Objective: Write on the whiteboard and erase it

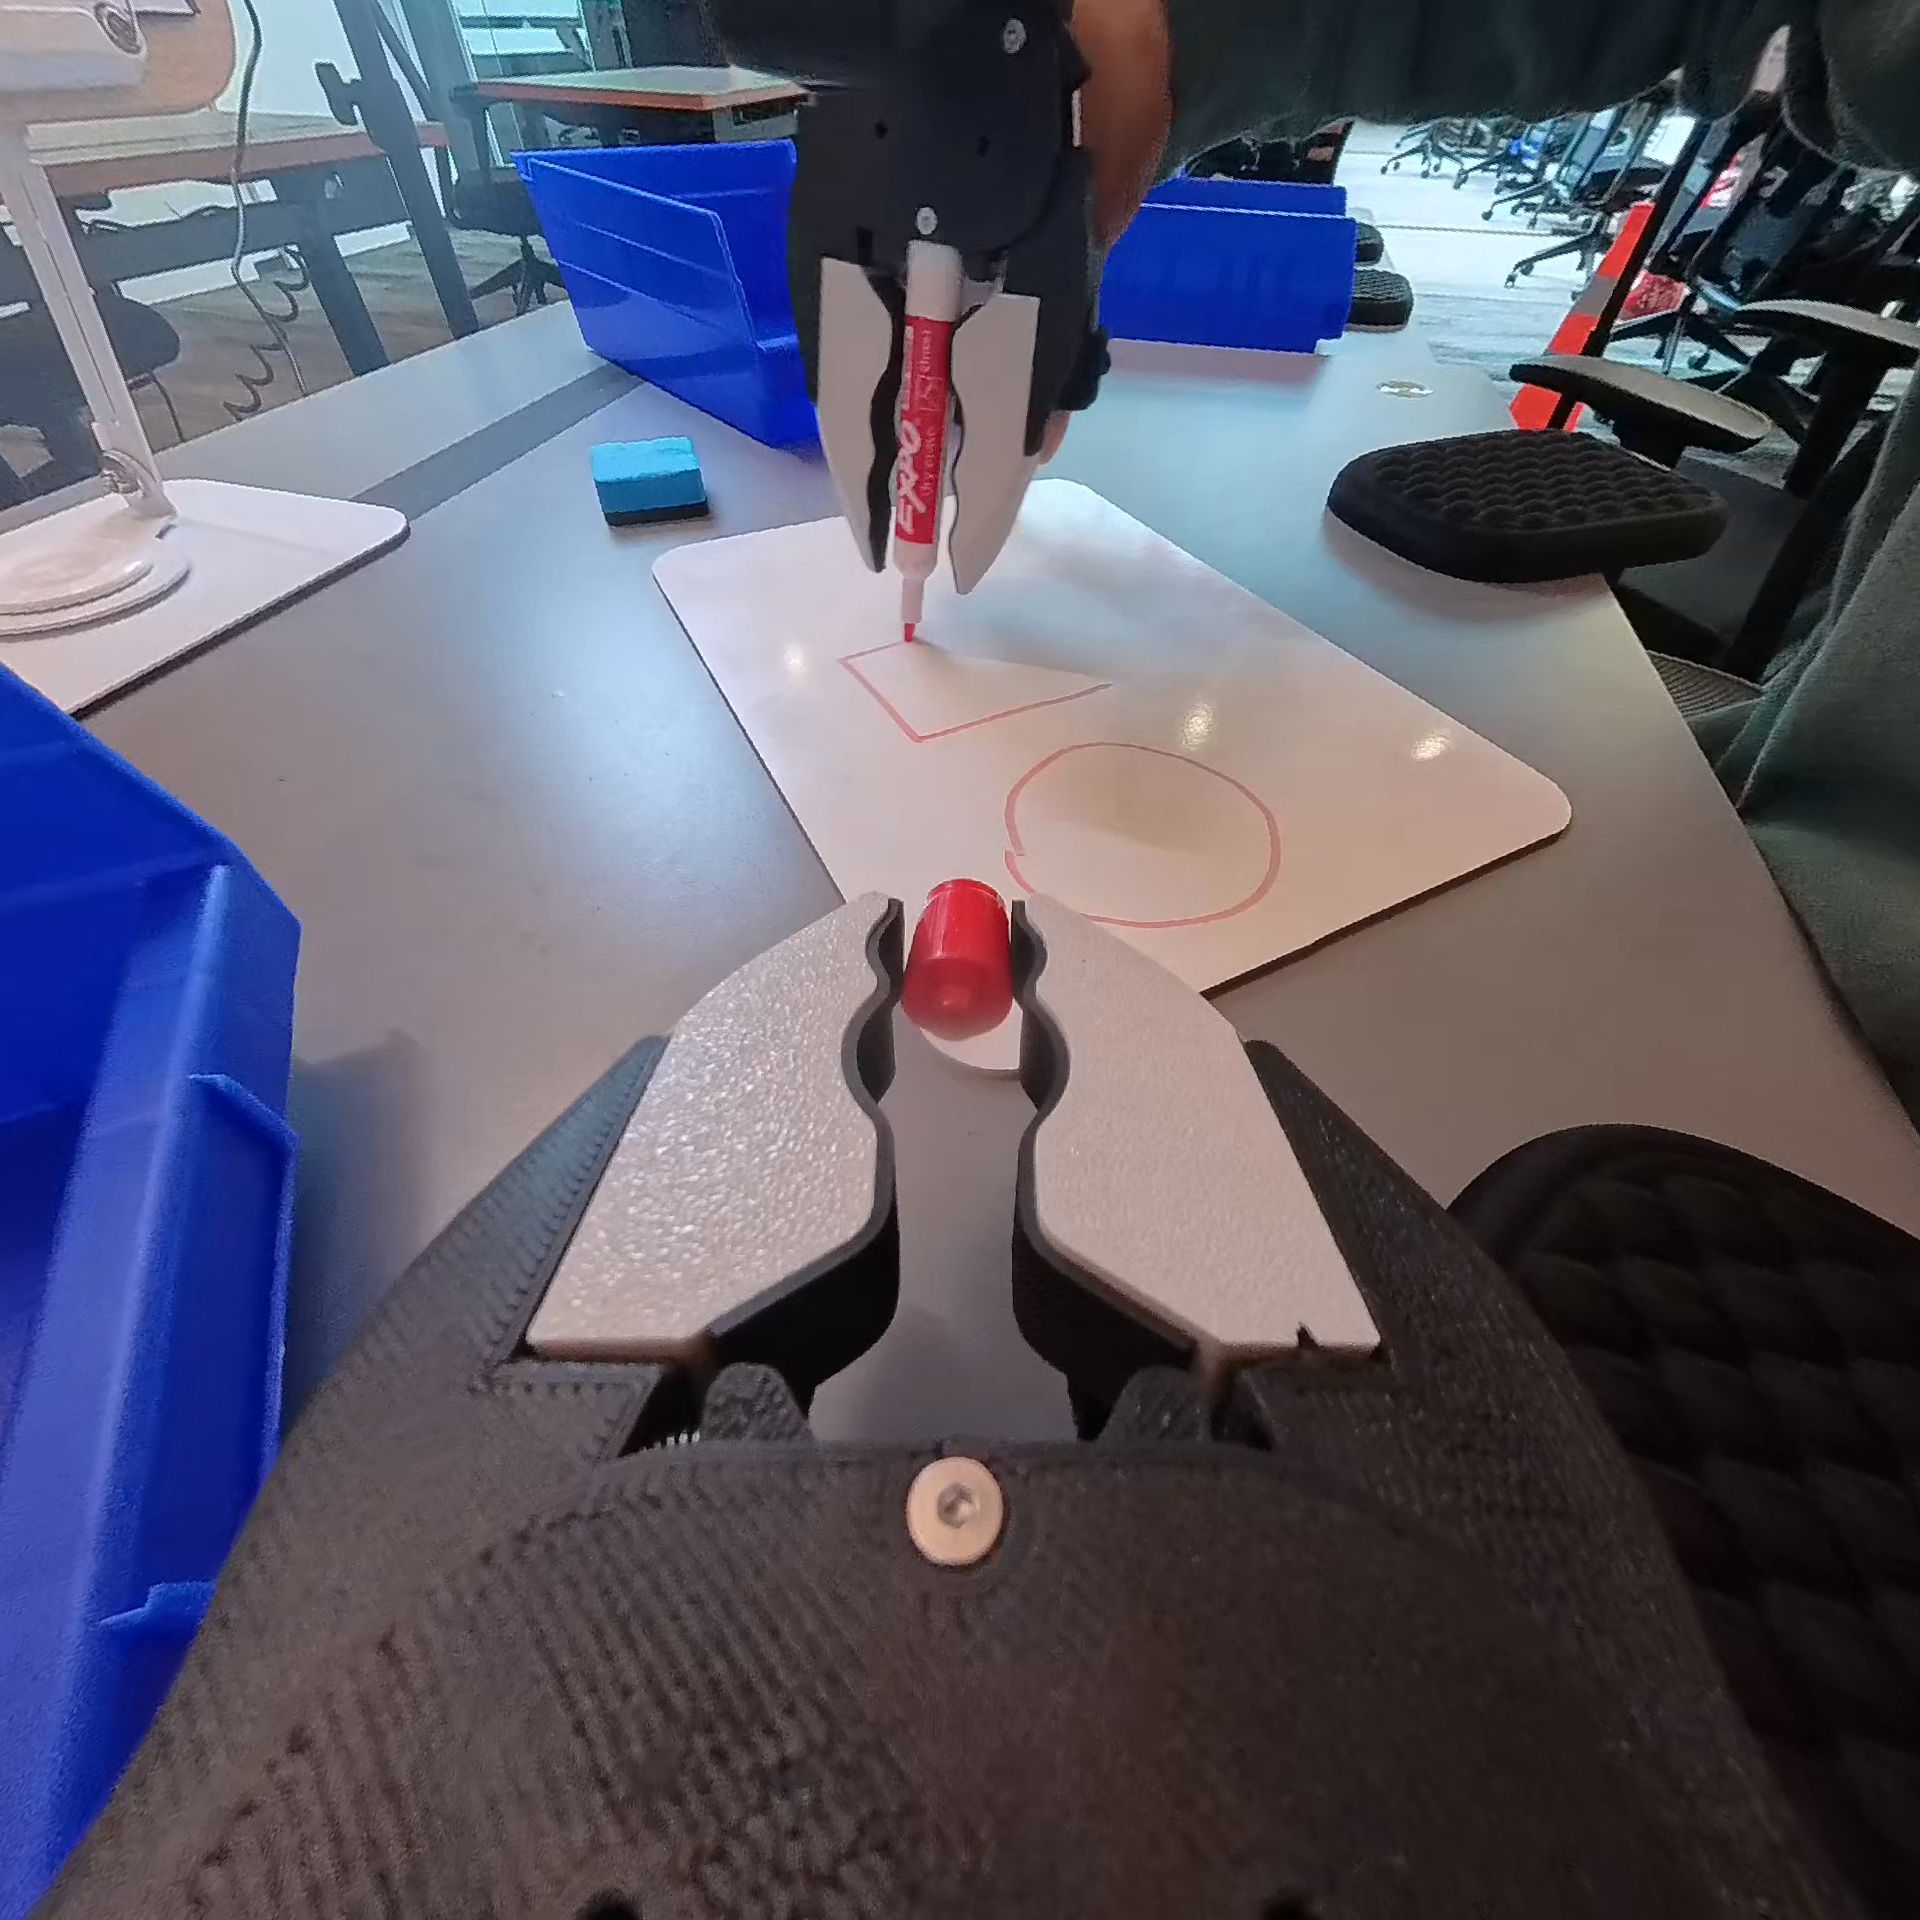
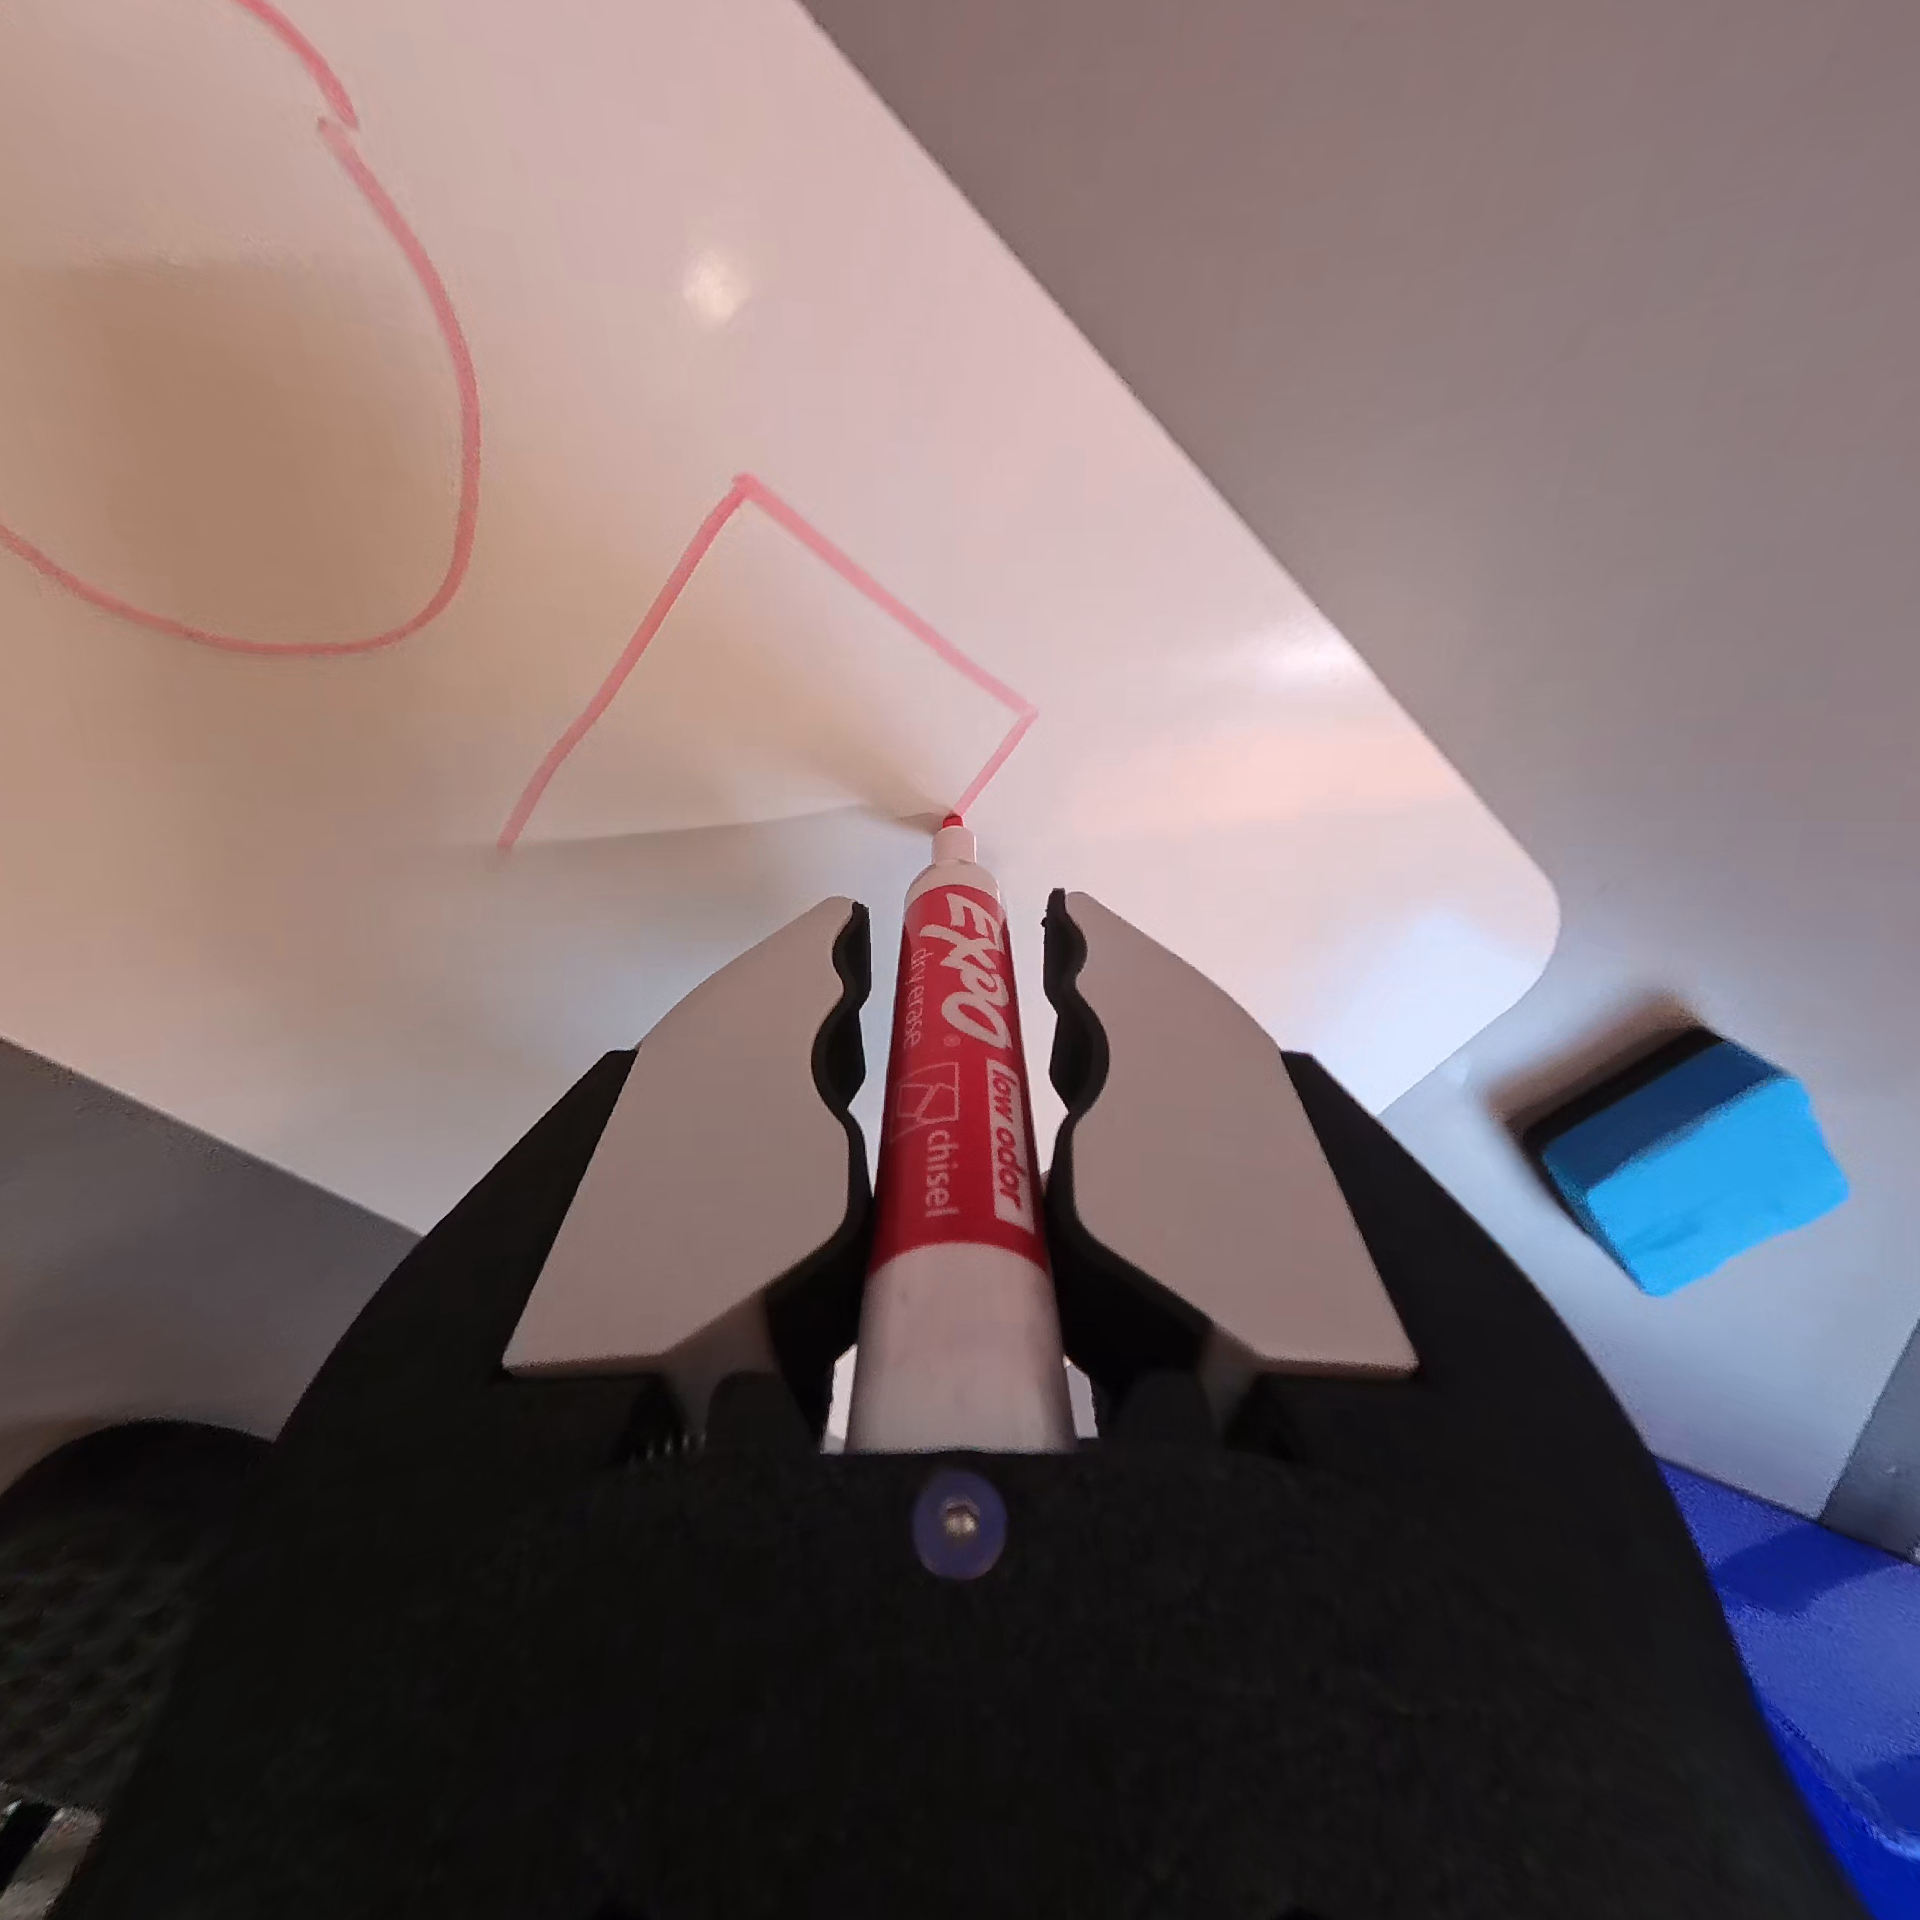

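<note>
Two grippers are engaged: right gripper [image 2: 954,925] clamps the light, rigid red dry-erase marker [image 2: 954,1091] mid-barrel, tip on the flat white whiteboard [image 1: 1351,790], while left gripper [image 1: 954,914] pinches its small red plastic cap [image 1: 956,971].

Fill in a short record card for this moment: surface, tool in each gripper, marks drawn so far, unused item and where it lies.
surface: whiteboard flat on grey table
right gripper: shut on red marker, tip on board
left gripper: shut on red cap
marks: circle; four-sided outline, one side unfinished
unused: blue eraser, on table beyond the board
</note>
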